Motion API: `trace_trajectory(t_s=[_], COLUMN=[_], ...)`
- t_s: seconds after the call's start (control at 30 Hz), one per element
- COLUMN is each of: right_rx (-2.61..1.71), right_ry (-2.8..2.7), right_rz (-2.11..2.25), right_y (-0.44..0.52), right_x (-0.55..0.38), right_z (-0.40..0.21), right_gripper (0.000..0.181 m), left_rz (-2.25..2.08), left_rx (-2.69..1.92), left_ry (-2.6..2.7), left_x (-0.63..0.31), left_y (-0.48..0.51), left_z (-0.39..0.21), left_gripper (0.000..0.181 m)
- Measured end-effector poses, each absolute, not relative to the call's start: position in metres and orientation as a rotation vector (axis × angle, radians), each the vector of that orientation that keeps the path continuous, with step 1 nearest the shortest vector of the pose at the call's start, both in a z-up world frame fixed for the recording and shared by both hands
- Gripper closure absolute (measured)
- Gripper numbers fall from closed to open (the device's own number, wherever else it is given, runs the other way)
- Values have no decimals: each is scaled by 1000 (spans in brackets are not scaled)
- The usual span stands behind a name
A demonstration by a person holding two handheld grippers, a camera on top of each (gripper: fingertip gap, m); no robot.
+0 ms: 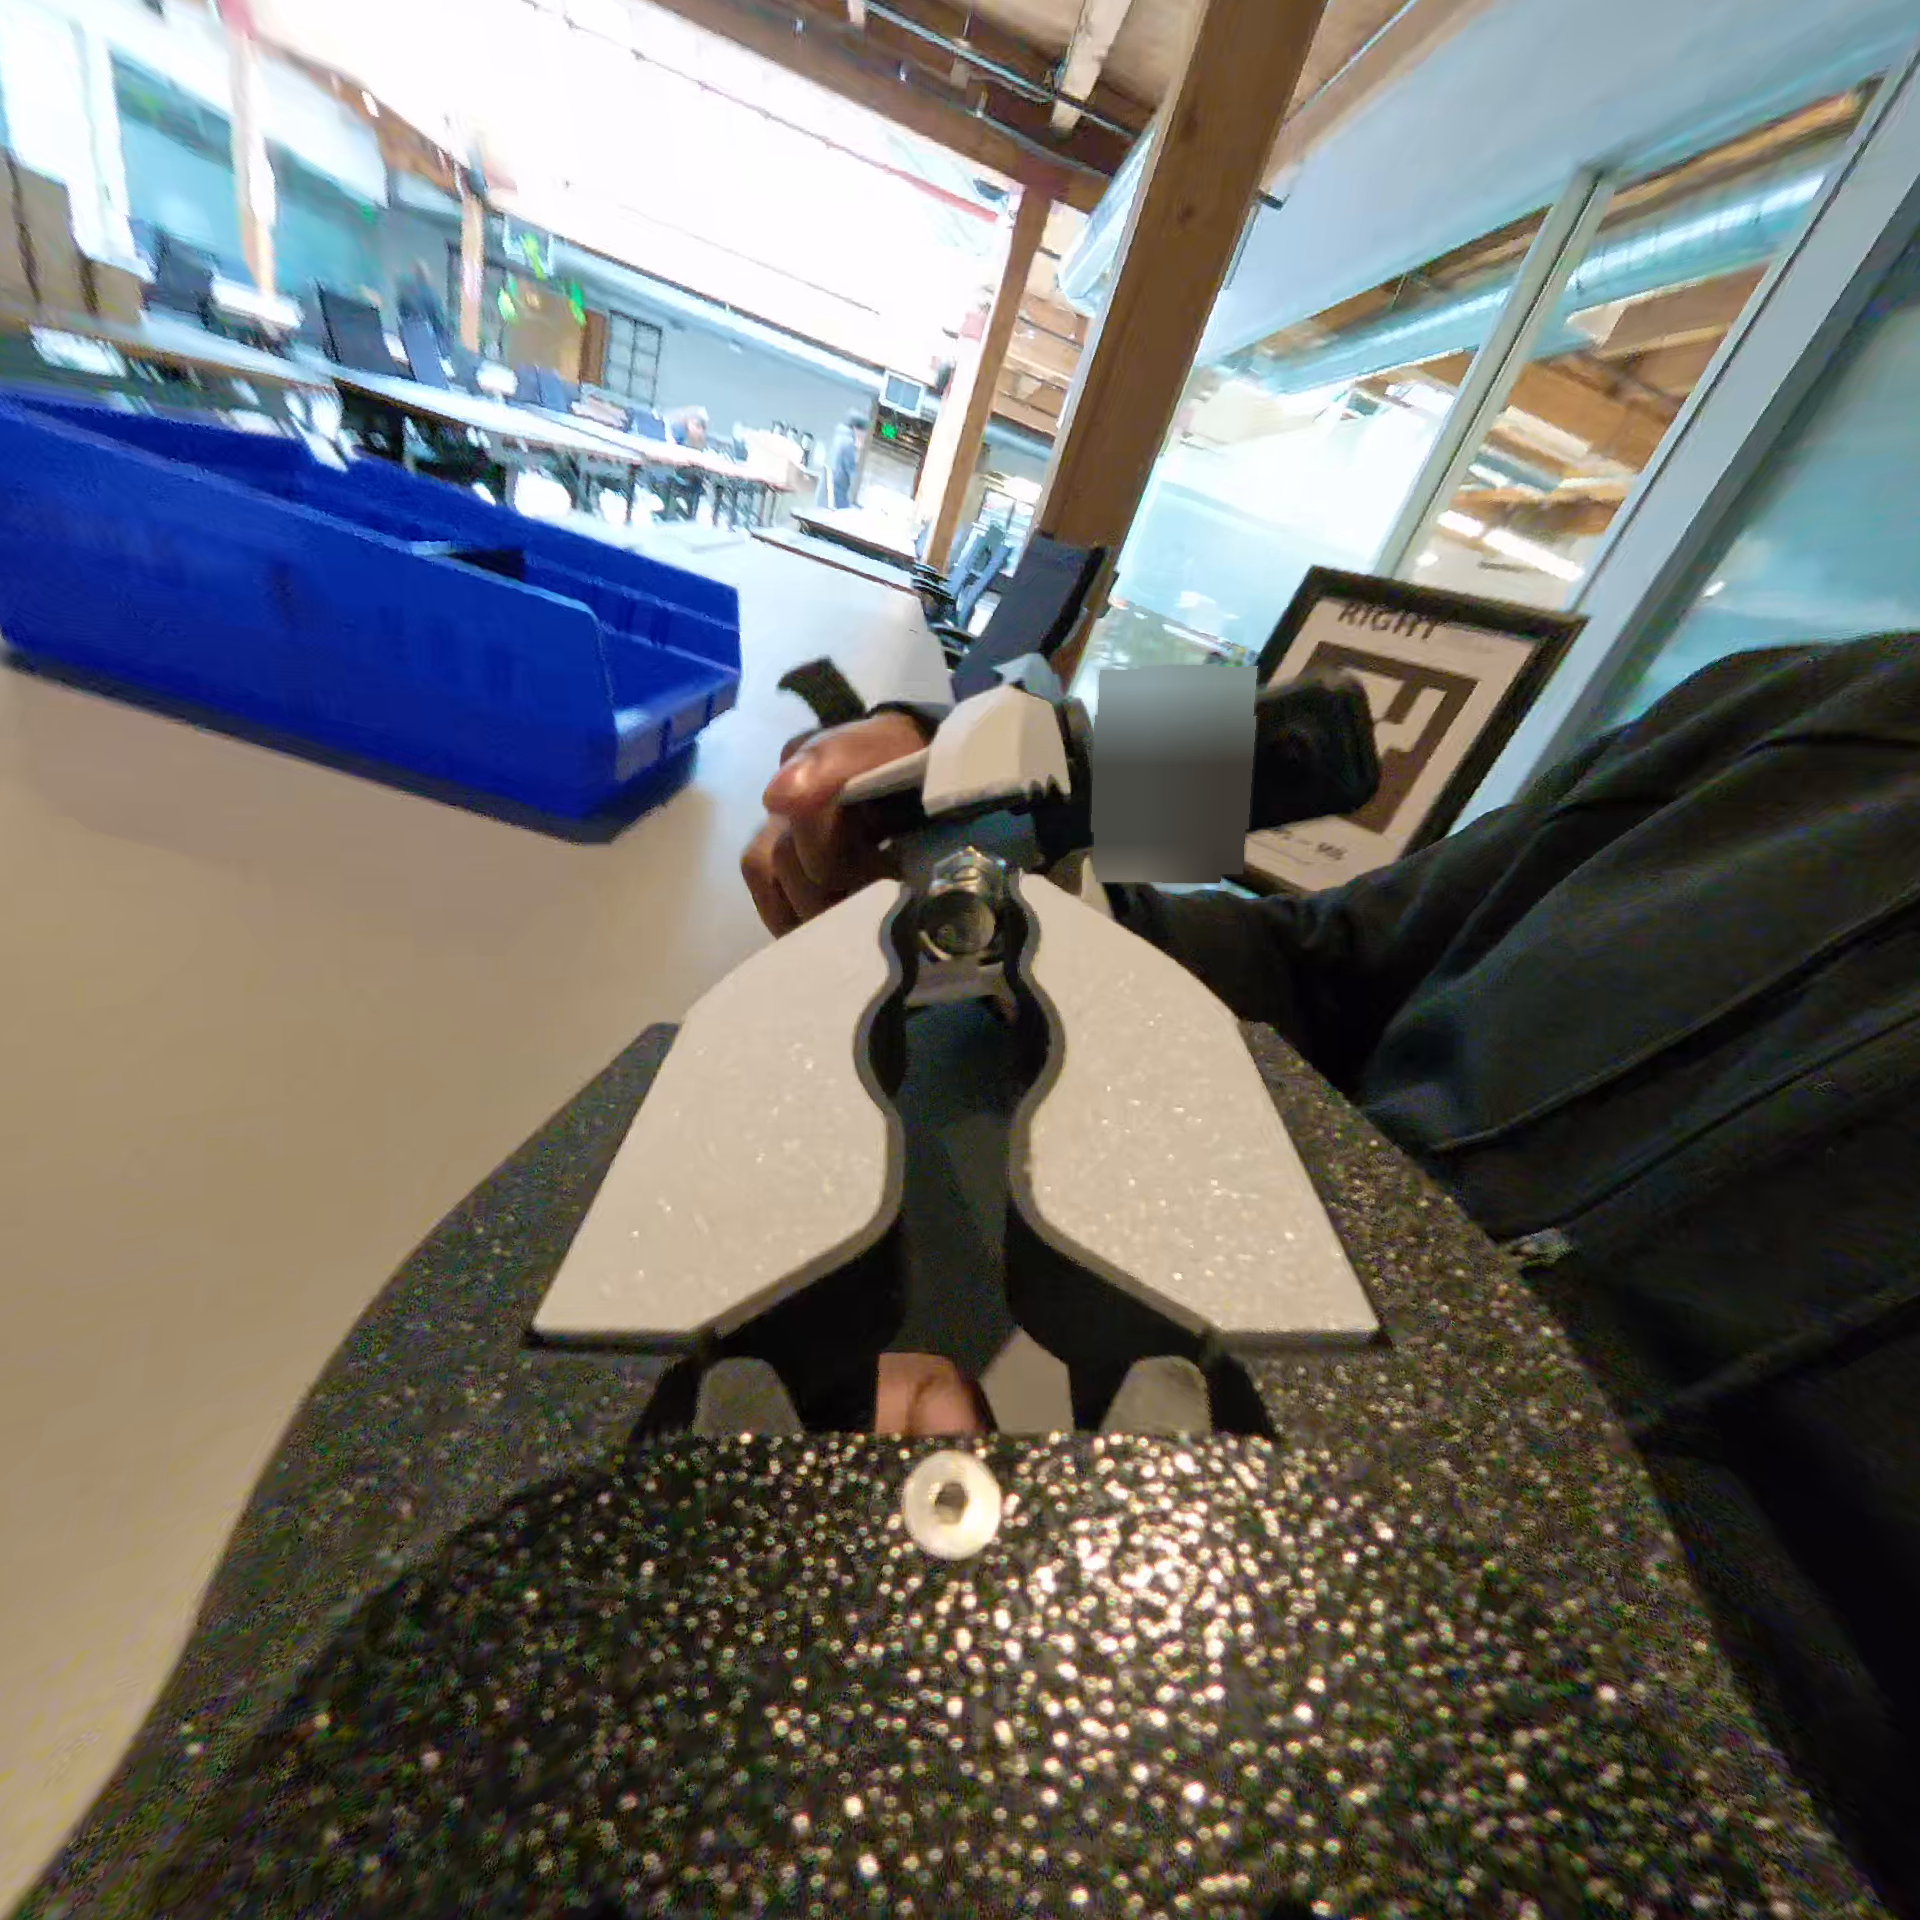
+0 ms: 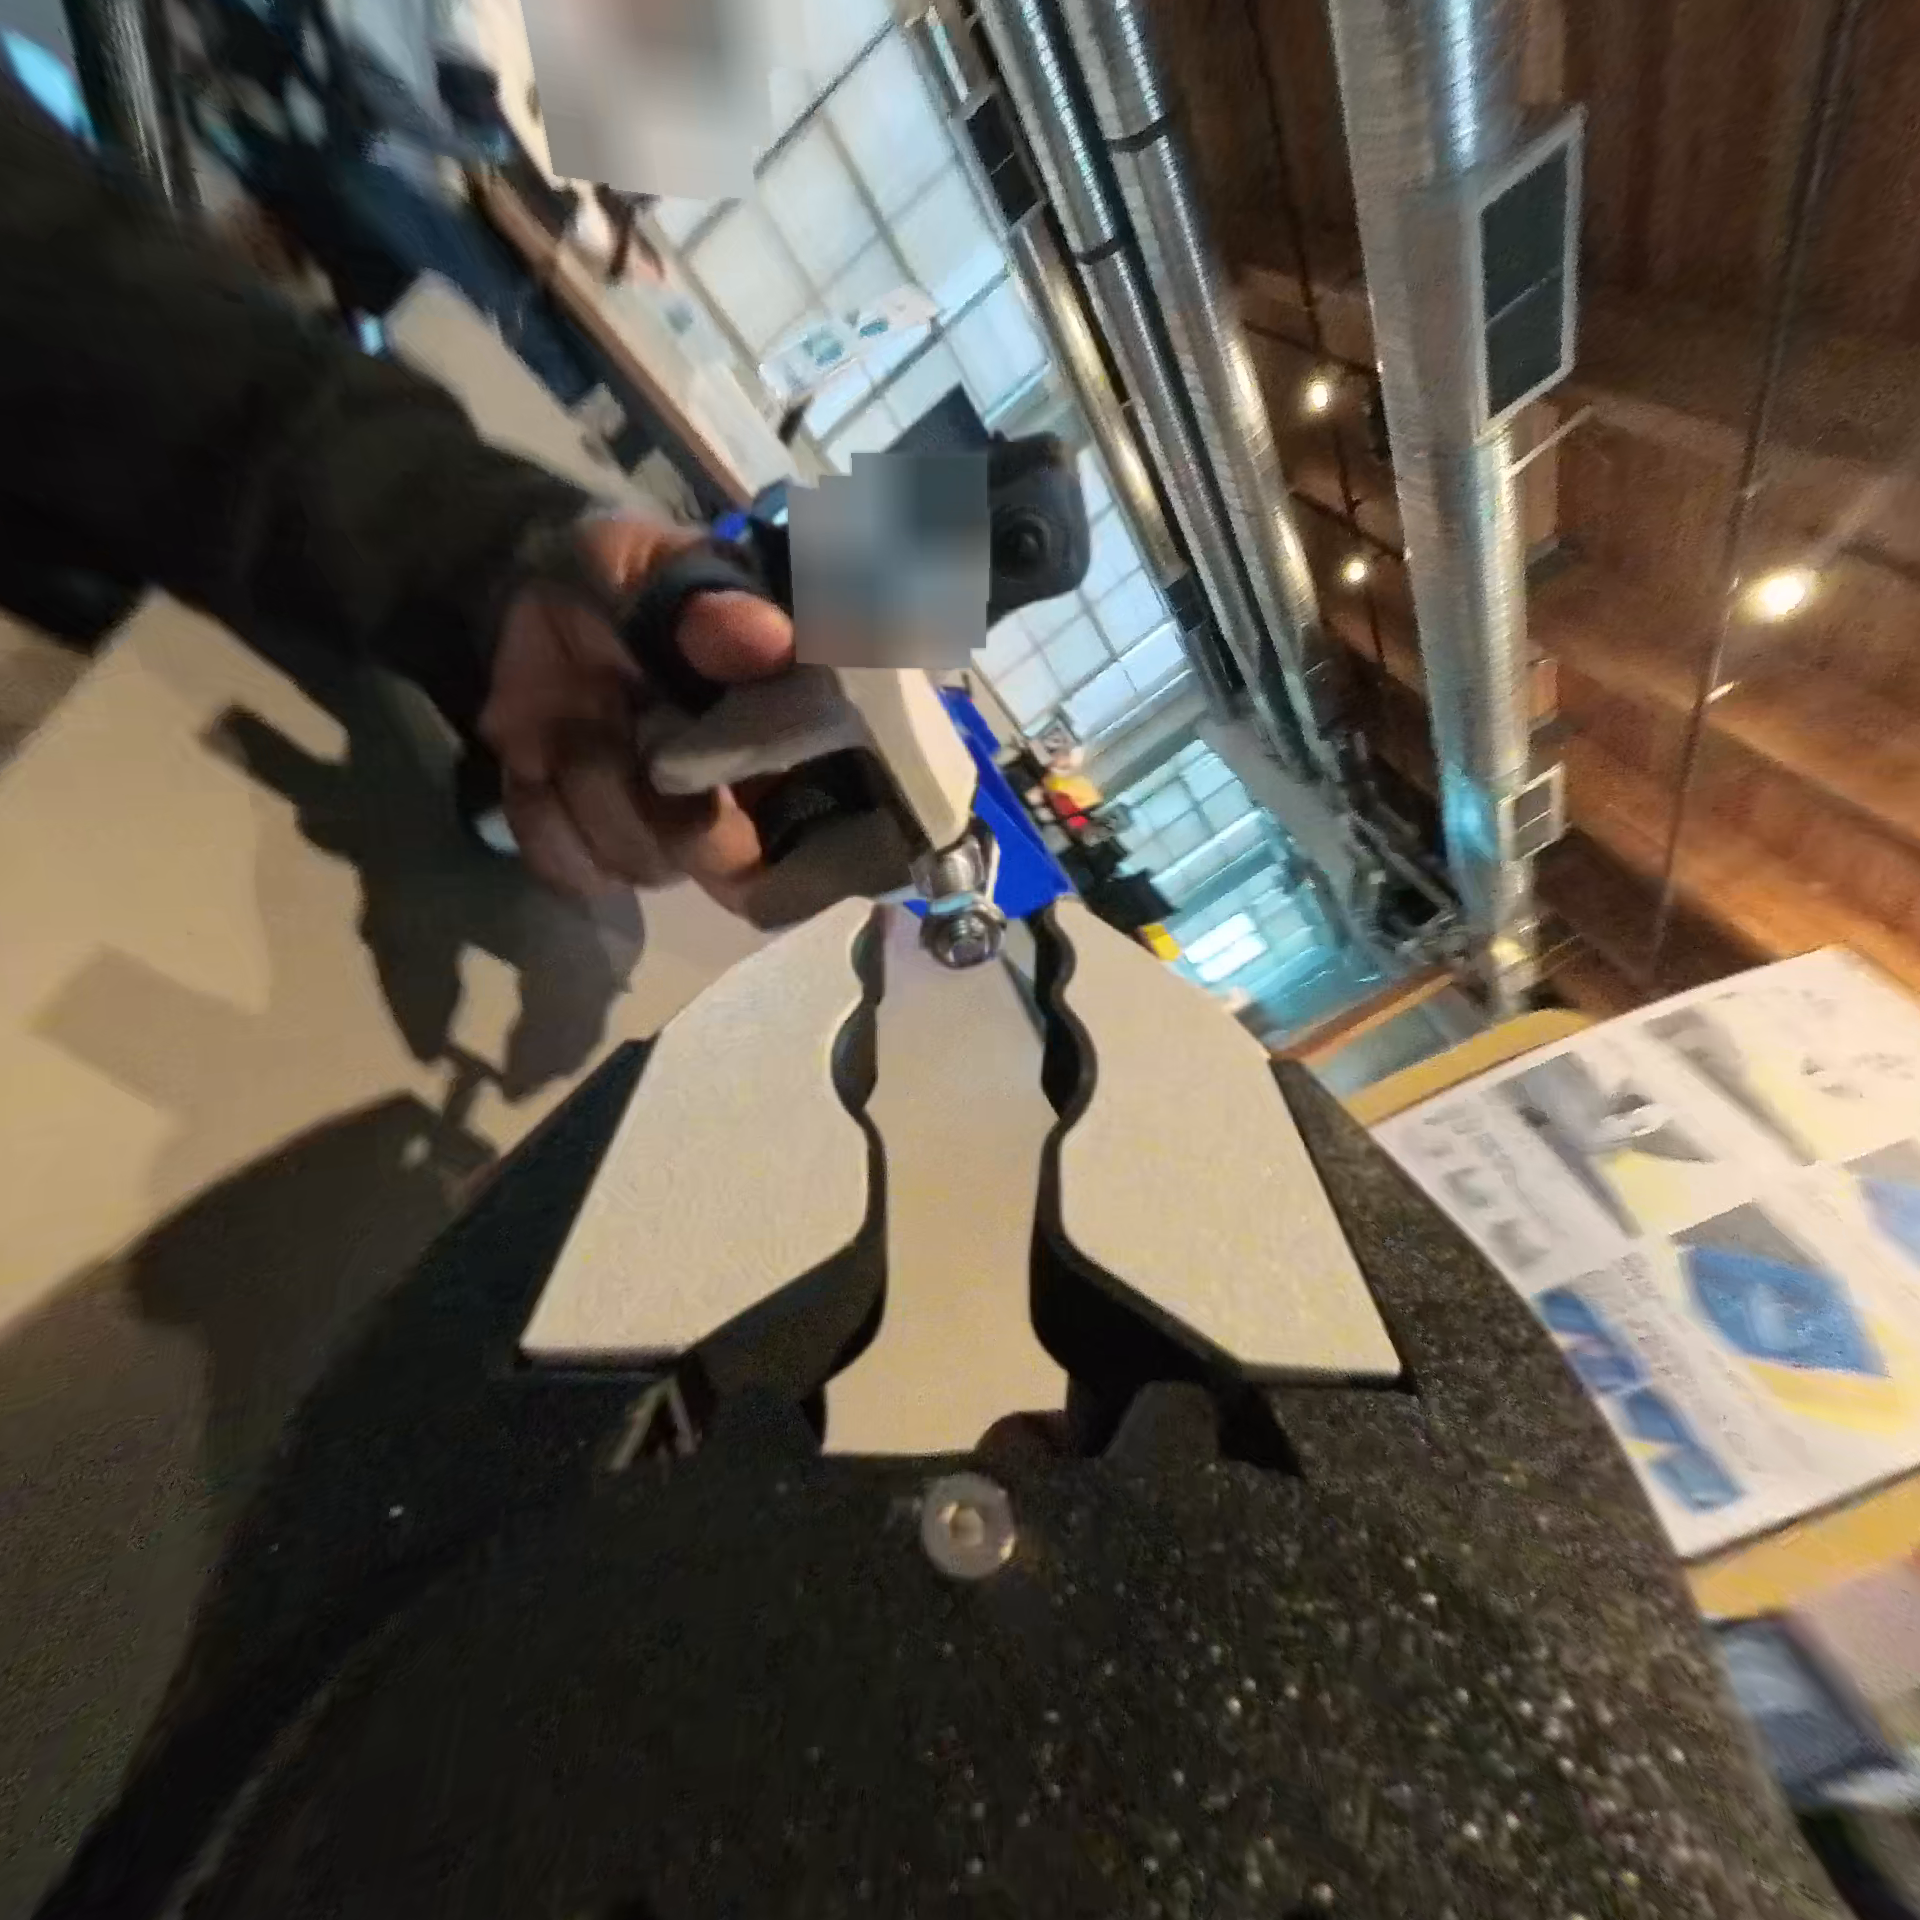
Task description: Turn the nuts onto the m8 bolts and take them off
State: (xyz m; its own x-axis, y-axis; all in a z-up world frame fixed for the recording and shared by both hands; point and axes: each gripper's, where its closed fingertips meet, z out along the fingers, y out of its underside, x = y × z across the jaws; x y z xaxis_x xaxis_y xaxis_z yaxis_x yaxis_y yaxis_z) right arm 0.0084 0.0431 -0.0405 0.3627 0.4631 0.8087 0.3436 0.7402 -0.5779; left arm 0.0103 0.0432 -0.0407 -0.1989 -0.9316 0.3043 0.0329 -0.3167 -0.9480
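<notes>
- Left wrist view: our left gripper [image 1: 961,930] is clenched on the bolt [image 1: 958,928], held in the air off the worktop [image 1: 260,1039]. The right gripper [image 1: 971,805] meets it at the nut [image 1: 961,871]. A blue bin [image 1: 364,623] sits toward the worktop's far edge.
- Right wrist view: our right gripper [image 2: 961,940] sits at the nut [image 2: 961,935], its tips apart; we cannot tell whether it grips. The nut is on the bolt [image 2: 951,868], which the left gripper [image 2: 925,821] holds; we judge turning midway, direction unclear.

Shiny metal bolt [image 1: 958,914], glossy plastic bin [image 1: 343,603]
</notes>
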Motion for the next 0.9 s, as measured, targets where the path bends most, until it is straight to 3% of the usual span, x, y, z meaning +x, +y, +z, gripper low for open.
trace_trajectory(t_s=[0.17,0.37,0.53,0.7,0.77,0.9], right_rx=[-1050,-1217,-1201,-841,-809,-933], right_ry=[-1117,-1040,-1067,-1273,-1332,-1230], right_rz=[616,979,891,203,72,413], right_y=[42,39,41,42,44,35], right_x=[9,7,8,9,8,3], right_z=[-35,-34,-37,-50,-58,-47], right_gripper=[146,149,167,167,155,139], left_rz=[-1372,-1228,-1229,-1548,-1527,-1432], left_rx=[-1152,-1062,-1082,-1287,-1280,-1138], left_ry=[1187,1213,1235,1205,1189,1189], left_x=[10,11,13,13,13,9], left_y=[43,41,40,38,42,38], left_z=[-34,-30,-34,-47,-46,-32], left_gripper=[166,166,166,166,166,166])
